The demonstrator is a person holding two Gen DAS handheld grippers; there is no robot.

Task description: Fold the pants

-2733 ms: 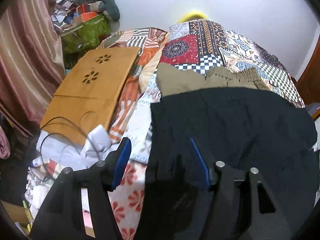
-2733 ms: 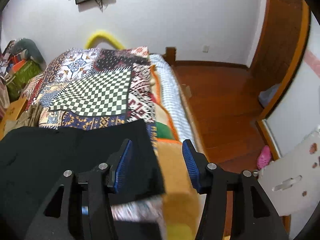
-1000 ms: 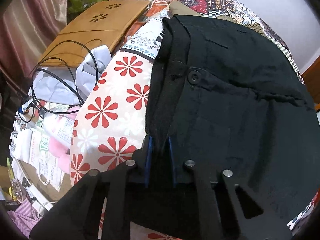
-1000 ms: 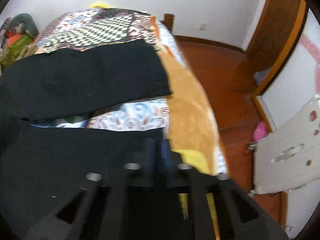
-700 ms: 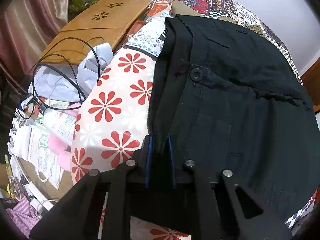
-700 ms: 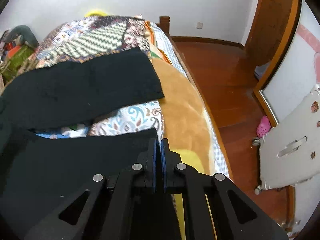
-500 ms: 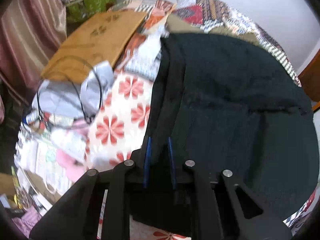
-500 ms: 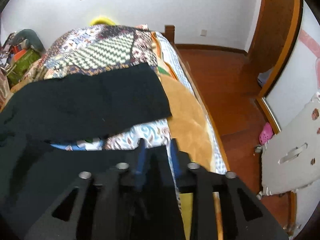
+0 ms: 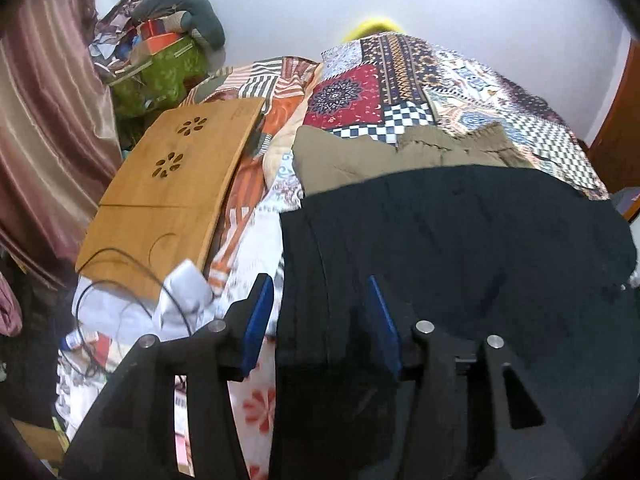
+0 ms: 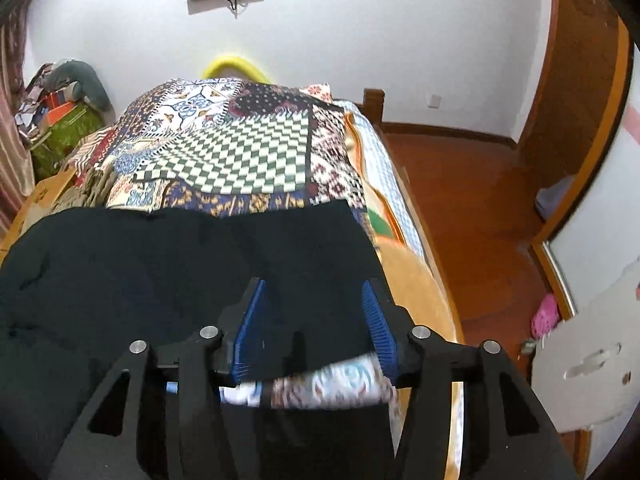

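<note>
Black pants [image 9: 460, 248] lie spread across the patterned bed; in the right wrist view [image 10: 168, 264] the leg end reaches the bed's right side. My left gripper [image 9: 320, 312] is open, its blue pads astride the pants' left edge with nothing pinched. My right gripper [image 10: 310, 320] is open over the pants' right end, jaws wide apart, nothing held. A strip of patterned sheet [image 10: 340, 384] shows between two layers of black cloth below the right gripper.
Khaki trousers [image 9: 400, 156] lie beyond the black pants. A wooden lap tray [image 9: 172, 196] and white cloth with cables [image 9: 152, 300] sit at the bed's left. The bed's right edge [image 10: 424, 280] drops to a wooden floor [image 10: 472, 208].
Both grippers were shut on the pants' near edge and have opened, letting it go. The near edge now lies farther up over the rest of the pants.
</note>
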